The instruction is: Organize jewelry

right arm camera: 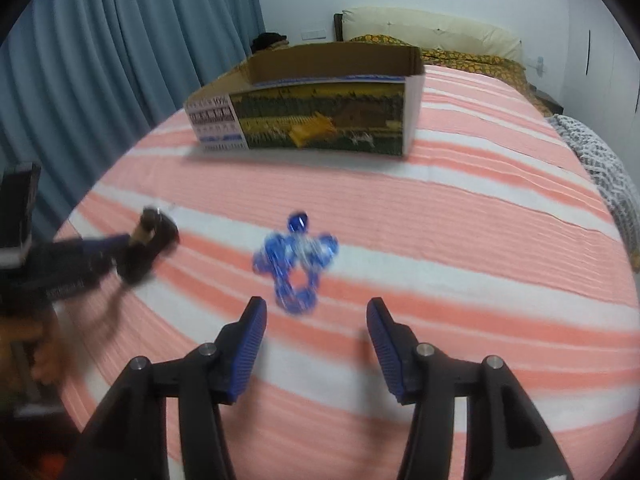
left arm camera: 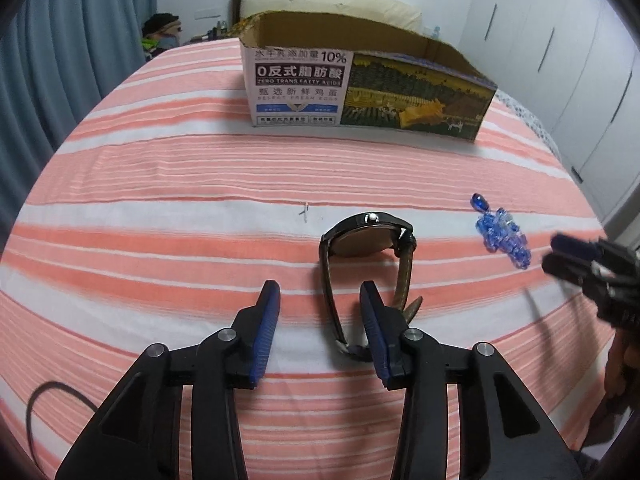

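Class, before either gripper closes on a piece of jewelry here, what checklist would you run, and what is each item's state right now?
1. Left gripper open: ok.
2. Watch strap between the left fingers: ok; one strap runs between them.
3. Right gripper open: ok.
4. Blue bead bracelet centred between the right fingers: not ok; it lies ahead, nearer the left finger.
5. Cardboard box open on top to receive items: ok.
6. Box contents: cannot tell; interior hidden.
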Demonstrator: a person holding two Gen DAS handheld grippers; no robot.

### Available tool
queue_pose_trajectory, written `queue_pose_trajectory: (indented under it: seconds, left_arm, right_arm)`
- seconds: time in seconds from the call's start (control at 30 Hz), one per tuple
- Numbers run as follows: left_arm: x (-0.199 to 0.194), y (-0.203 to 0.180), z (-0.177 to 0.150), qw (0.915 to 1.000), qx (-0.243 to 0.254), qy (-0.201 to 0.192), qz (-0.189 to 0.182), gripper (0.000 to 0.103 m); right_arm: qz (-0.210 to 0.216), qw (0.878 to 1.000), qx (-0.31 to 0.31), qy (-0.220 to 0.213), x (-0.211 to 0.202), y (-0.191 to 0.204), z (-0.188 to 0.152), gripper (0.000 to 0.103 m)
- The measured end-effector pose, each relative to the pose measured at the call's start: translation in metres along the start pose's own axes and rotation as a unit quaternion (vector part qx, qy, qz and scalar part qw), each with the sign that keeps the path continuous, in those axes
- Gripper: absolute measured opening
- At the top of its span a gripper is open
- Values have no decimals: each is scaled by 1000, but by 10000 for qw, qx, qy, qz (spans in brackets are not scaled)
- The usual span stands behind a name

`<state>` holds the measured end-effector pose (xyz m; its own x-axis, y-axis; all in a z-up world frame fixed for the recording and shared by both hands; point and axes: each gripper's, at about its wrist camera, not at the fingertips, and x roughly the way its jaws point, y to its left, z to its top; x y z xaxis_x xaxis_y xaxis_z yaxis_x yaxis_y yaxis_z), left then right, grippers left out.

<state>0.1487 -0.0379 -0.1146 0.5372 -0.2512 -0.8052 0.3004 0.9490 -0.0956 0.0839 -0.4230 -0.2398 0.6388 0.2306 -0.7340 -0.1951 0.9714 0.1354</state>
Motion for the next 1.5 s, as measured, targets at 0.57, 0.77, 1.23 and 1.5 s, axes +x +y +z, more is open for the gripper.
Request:
queue_pose_trajectory:
  seconds: [0.57, 0.77, 1.23, 1.5]
  left_arm:
    - [-4, -4, 10, 9998, 85, -51, -175, 4]
    - [-35, -4, 15, 9990, 56, -236, -388, 4]
    - [-97, 6, 75, 9939, -81, -703, -840, 4]
    - [-104, 22, 146, 9908, -142, -1060, -828, 4]
  right_arm:
    - [-197, 9997, -173, -31, 3, 17, 10, 12]
    - [278, 9990, 172, -311, -43, 8, 18, 11]
    - [738, 9931, 59, -911, -103, 24, 62, 11]
    - [874, 9884, -30, -1245, -106, 27, 136, 11]
